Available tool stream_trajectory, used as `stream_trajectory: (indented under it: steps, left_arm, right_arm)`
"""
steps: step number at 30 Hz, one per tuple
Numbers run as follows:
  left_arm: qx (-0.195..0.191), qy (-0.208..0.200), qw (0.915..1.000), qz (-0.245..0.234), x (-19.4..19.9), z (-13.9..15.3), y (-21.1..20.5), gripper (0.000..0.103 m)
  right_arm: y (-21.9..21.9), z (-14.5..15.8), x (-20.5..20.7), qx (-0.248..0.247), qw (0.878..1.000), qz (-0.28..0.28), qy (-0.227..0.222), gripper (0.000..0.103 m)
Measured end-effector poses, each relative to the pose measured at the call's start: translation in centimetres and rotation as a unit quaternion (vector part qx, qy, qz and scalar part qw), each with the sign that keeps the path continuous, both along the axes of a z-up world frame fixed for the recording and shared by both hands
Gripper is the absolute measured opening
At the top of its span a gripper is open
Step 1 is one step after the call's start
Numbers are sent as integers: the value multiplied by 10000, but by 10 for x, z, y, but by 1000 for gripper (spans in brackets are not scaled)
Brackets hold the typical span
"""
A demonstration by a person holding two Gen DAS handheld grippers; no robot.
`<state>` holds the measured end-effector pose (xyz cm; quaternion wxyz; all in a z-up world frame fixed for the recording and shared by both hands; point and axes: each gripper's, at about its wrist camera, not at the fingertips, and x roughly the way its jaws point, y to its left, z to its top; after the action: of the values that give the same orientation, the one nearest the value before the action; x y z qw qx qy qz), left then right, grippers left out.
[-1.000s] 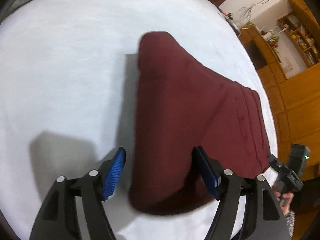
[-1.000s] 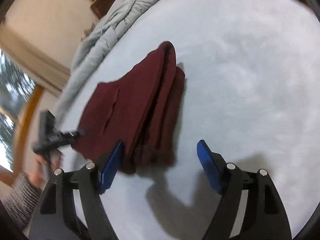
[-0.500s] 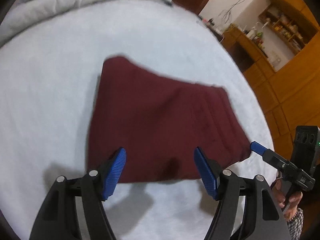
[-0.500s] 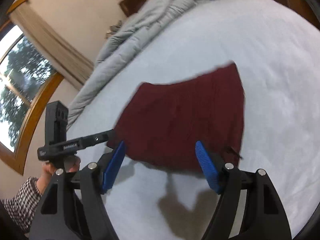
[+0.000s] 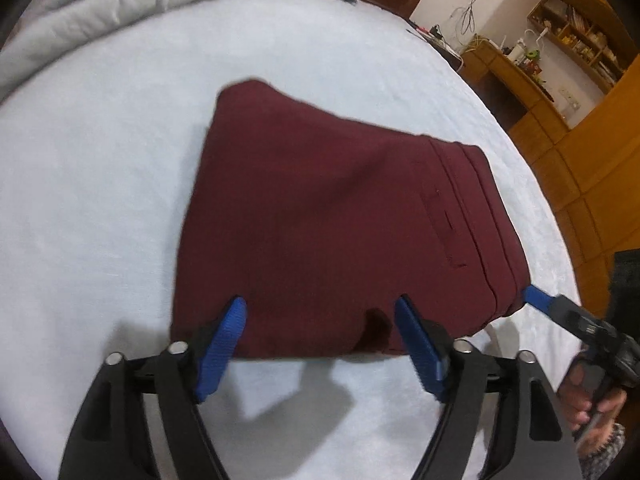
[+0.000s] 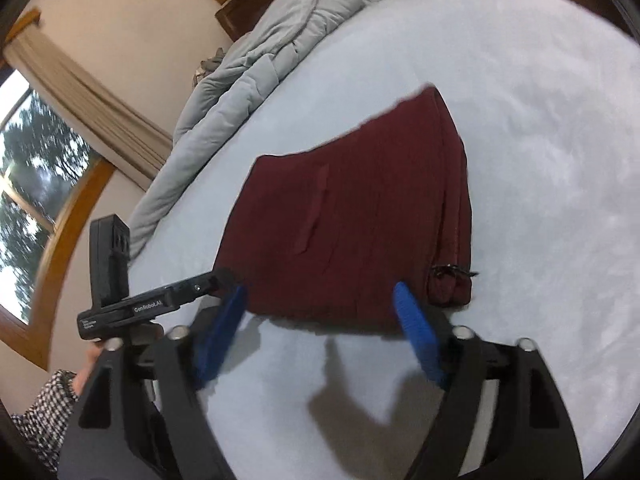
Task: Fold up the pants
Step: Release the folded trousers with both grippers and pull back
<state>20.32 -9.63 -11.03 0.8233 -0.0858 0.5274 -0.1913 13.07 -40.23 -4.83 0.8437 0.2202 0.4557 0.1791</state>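
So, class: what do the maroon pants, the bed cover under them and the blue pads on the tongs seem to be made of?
Pants: matte woven cloth, probably cotton-like; stitched seams and soft folded edges show.
Bed cover: pale, slightly fuzzy fabric, no shine.
Blue pads: likely ribbed rubber or plastic, on black rigid tongs; blur leaves it open.

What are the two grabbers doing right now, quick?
Left gripper: open, holding nothing, fingers at the near edge of the folded maroon cloth pants.
Right gripper: open, holding nothing.

Grey duvet [image 5: 120, 4] bunched on white bed [image 5: 80, 200].
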Motion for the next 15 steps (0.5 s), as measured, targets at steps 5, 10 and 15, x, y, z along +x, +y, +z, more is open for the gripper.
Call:
stream_trajectory:
  steps: [5, 10, 15]
  left_arm:
    - [114, -86, 9990, 430, -23, 23, 8, 89]
    - [335, -216, 9972, 638, -37, 36, 8, 90]
    - [771, -407, 9939, 672, -54, 52, 10, 90]
  right_arm:
    - [12, 28, -22, -544, 9983, -94, -197, 91]
    - [18, 39, -36, -1007, 9945, -263, -155, 91]
    - [15, 45, -55, -1310, 9901, -507, -36, 96]
